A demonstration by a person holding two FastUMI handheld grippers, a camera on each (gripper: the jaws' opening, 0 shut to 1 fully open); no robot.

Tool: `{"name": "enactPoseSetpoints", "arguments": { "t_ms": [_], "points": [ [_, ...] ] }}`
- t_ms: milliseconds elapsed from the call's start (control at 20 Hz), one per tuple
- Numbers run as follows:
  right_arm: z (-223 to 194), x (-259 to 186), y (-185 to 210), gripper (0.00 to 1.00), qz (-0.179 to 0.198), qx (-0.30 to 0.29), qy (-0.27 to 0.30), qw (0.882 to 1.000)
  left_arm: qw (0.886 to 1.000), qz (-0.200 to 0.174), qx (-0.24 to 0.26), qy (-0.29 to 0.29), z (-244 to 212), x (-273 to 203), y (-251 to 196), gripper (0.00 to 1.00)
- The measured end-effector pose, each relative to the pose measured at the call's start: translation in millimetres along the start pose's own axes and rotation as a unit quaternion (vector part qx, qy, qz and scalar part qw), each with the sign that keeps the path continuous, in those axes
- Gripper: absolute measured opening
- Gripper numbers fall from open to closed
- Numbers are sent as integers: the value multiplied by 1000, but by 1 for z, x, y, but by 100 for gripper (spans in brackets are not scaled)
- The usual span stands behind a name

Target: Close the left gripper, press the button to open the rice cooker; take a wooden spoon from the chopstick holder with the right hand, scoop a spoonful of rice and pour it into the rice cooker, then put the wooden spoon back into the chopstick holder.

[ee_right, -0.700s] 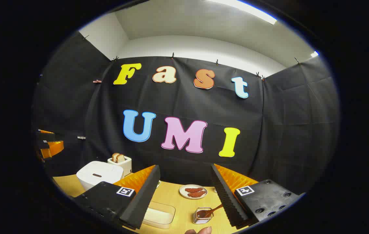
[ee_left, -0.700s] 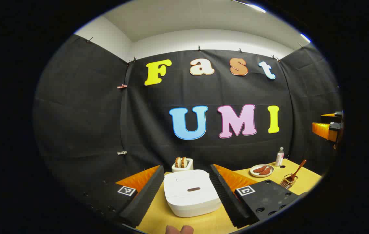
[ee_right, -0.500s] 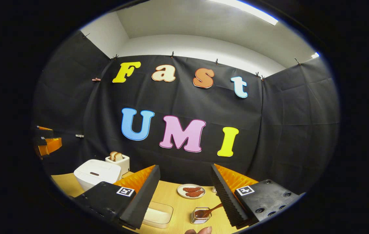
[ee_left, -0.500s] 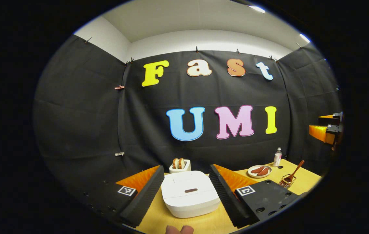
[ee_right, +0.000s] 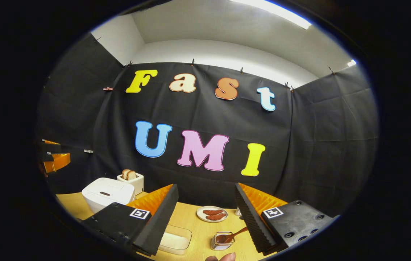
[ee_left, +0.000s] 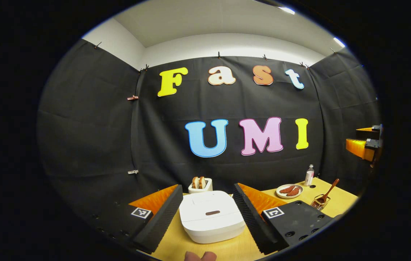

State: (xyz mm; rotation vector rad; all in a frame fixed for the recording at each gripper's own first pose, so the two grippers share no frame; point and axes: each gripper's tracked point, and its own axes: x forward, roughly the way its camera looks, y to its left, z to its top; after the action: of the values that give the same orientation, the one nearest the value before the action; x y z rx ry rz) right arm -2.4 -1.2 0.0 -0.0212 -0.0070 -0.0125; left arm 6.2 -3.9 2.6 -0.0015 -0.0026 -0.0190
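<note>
Rice cooker (ee_left: 211,216) sits closed on the yellow table (ee_left: 223,250), framed in the wide gap between the fingers of my left gripper (ee_left: 207,221), which is spread fully apart and has hold of nothing; it hangs above and short of the cooker, not touching it. The brown button (ee_left: 212,212) on the lid faces me, with bare tabletop between the cooker's front edge and the table's near edge. Just behind the cooker stands a toaster (ee_left: 200,185) with bread in it, close to the cloth wall, so I see little room at the back. In the right gripper view, my right gripper (ee_right: 205,221) is likewise spread wide and holds nothing, raised over the table. Between its fingers I see the chopstick holder (ee_right: 221,240) with the wooden spoon (ee_right: 235,235) leaning out toward the right finger, and just left of it a clear container (ee_right: 175,239), partly hidden by the left finger; I cannot tell its contents. A plate (ee_right: 212,214) of food lies beyond the holder, apart from it, with open table between them. In the left gripper view a small bottle (ee_left: 310,175) stands at the far right corner of the table, near the wall.
</note>
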Motion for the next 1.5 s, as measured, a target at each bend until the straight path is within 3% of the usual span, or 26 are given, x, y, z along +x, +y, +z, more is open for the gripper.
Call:
{"name": "enactPoseSetpoints", "arguments": {
  "t_ms": [350, 600, 750, 800, 950, 1150, 1200, 1350, 1500],
  "points": [
    [0, 2, -2, 97, -7, -5, 0, 1000, 1000, -6, -1, -7, 5, 10, -4, 96],
    [1, 4, -3, 97, -11, -9, -3, 1000, 999, -33, -16, -7, 6, 18, -13, 92],
    [1, 4, -5, 97, -13, -16, -4, 1000, 1000, -14, -21, -4, 5, 30, 4, 10],
    [1, 4, -5, 97, -14, -18, -4, 1000, 1000, -14, -25, -3, 2, 34, 4, 15],
    [3, 3, -8, 97, -16, -25, -8, 1000, 998, -46, -45, 14, -11, 48, -5, 8],
    [3, 1, -11, 97, -19, -31, -8, 999, 993, -86, -61, 53, -36, 83, -6, 6],
    [2, 0, -11, 97, -19, -33, -7, 999, 991, -96, -68, 66, -42, 94, -6, 9],
    [1, -3, -16, 97, -22, -35, -5, 999, 981, -114, -101, 117, -73, 124, -8, 6],
    [3, -6, -24, 97, -29, -37, -5, 999, 971, -115, -120, 169, -113, 148, -8, 6]
  ]
}}
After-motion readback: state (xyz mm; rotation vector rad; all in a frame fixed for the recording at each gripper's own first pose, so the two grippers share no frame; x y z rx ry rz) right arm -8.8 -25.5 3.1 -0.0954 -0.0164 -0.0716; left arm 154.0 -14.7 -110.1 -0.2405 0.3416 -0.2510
